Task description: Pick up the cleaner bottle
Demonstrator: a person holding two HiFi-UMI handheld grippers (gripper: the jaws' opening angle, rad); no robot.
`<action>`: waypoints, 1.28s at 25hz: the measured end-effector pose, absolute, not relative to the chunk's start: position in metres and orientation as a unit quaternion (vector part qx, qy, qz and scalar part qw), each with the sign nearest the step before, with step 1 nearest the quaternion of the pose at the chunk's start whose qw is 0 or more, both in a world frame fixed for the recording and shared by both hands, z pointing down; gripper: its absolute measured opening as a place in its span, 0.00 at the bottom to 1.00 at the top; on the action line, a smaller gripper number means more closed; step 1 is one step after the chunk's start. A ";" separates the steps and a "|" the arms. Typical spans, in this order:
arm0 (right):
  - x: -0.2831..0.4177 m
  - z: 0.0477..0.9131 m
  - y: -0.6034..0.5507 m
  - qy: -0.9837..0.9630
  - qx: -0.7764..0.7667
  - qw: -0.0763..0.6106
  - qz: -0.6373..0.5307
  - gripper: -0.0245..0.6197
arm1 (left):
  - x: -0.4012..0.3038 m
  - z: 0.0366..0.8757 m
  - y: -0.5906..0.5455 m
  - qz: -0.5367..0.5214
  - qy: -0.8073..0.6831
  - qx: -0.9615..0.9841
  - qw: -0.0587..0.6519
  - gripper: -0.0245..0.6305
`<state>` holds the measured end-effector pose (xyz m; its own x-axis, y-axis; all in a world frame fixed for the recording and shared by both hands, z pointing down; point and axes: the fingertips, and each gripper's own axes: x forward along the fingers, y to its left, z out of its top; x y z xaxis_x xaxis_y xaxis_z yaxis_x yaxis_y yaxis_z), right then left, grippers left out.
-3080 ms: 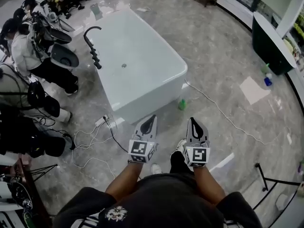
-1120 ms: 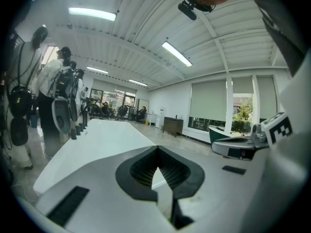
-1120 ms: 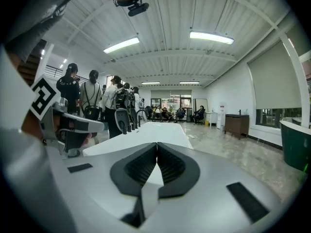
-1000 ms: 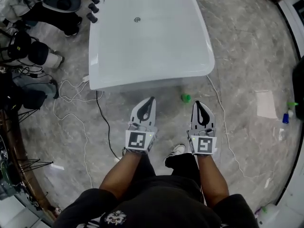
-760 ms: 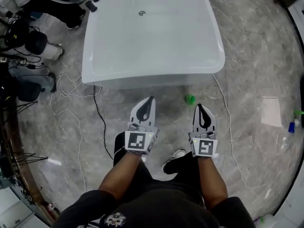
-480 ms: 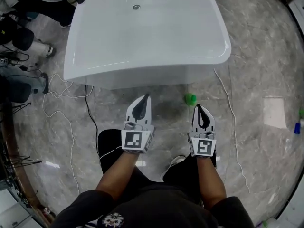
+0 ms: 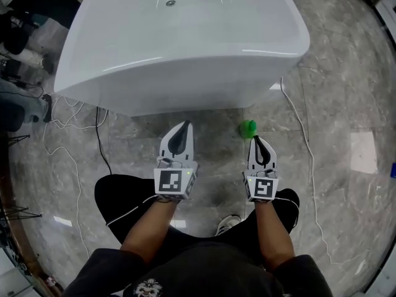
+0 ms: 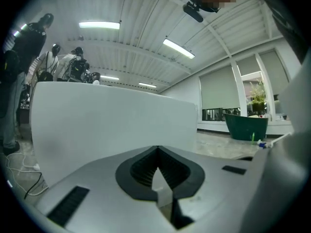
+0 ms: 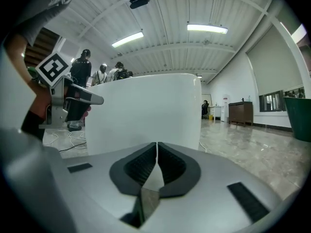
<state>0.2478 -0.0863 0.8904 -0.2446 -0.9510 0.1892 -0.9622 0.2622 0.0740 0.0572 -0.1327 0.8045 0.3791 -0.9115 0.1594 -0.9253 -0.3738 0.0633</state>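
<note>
A white bathtub (image 7: 179,48) fills the upper frame above a grey marble floor (image 7: 346,91). At lower centre, the left claw (image 7: 183,127) and right claw (image 7: 257,141) point toward the tub, each pressed together on nothing. The small green cleaner bottle (image 7: 248,128) sits on the floor right of centre, just above the right claw's tip.

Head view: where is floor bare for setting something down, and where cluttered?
Bare: grey marble floor before the white bathtub, left of the small green bottle, and right of the thin white cable. Crowded: tangled cords at the tub's left.
</note>
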 end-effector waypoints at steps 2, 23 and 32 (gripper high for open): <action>0.252 0.906 -0.082 -0.785 0.610 0.101 0.032 0.06 | 0.058 0.815 -0.128 0.050 -0.555 0.828 0.067 0.05; 0.277 1.107 -0.115 -0.753 0.609 0.185 0.169 0.52 | 0.087 0.849 -0.092 0.049 -0.531 0.843 0.065 0.05; 0.276 1.134 -0.144 -0.744 0.622 0.177 0.171 0.52 | 0.086 0.867 -0.075 0.053 -0.516 0.850 0.087 0.05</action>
